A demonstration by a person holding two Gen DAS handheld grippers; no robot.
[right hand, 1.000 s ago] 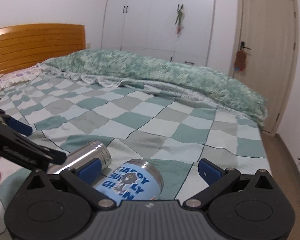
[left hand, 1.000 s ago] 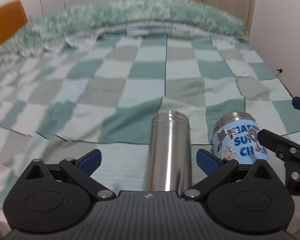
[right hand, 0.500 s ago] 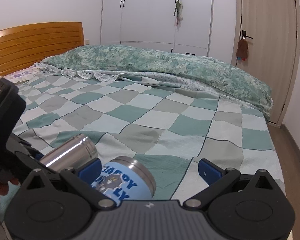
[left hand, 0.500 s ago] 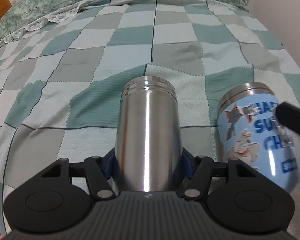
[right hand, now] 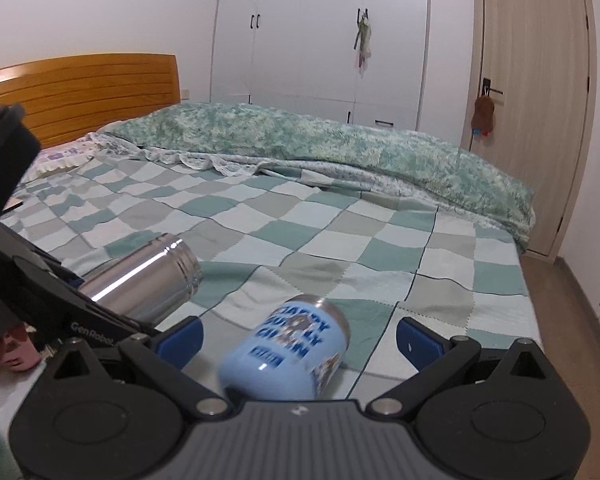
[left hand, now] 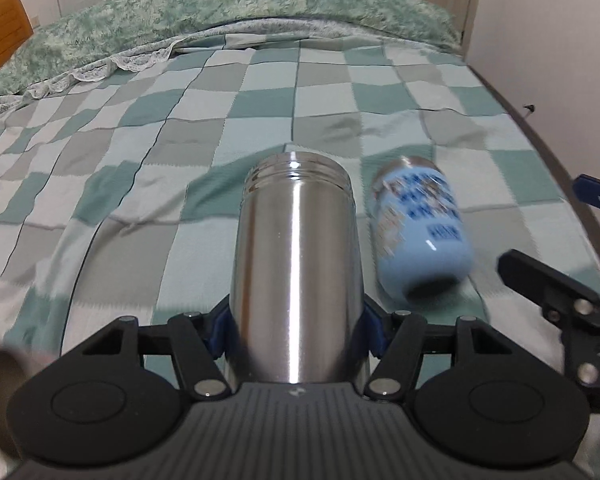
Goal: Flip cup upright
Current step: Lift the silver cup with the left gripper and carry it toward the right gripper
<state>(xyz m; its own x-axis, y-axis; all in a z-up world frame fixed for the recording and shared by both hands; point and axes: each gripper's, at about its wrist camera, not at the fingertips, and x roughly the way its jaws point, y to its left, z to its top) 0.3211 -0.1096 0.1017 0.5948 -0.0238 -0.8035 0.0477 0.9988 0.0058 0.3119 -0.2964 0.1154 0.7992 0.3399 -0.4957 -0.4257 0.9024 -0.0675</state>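
Observation:
My left gripper [left hand: 296,330] is shut on a plain steel cup [left hand: 296,264], its threaded mouth pointing away from me; the cup is raised off the bed and tilted in the right wrist view [right hand: 140,280]. A light blue cartoon-print cup [left hand: 420,232] lies on its side on the checked blanket, blurred. In the right wrist view it [right hand: 288,356] lies between the open fingers of my right gripper [right hand: 300,336], which do not touch it.
The green, grey and white checked blanket [right hand: 340,240] covers the bed. A rolled green duvet [right hand: 340,148] lies at the far side. A wooden headboard [right hand: 80,88] is at left, wardrobe and door behind. The bed edge [left hand: 580,200] runs close on the right.
My left gripper closed on the steel cup, then lifted and tilted it. The blue cup rolled, its lettering turning. My right gripper stayed open around it.

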